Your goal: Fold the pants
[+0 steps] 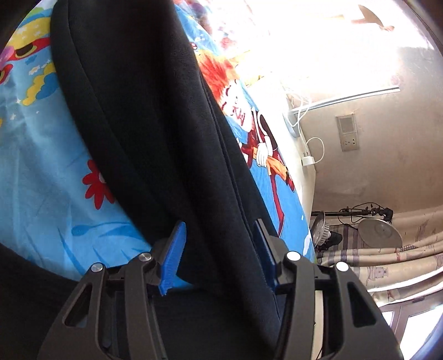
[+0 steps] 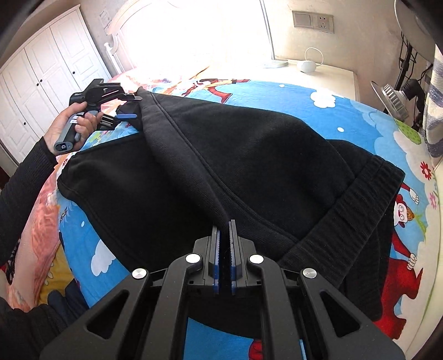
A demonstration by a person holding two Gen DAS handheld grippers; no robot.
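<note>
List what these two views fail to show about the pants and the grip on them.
- Left wrist view: the black pants fill the gap of the left hand-held gripper, jaws wide apart; actual contact with the pads is unclear.
- Right wrist view: the right hand-held gripper hides how much fabric it pinches.
- Both views: the bed's head end is washed out by window glare.

No text is readable: the bedsheet (image 1: pixel 49 177) shows only cartoon pictures, and a paper notice on the wall (image 2: pixel 104 19) seems too blurred.
</note>
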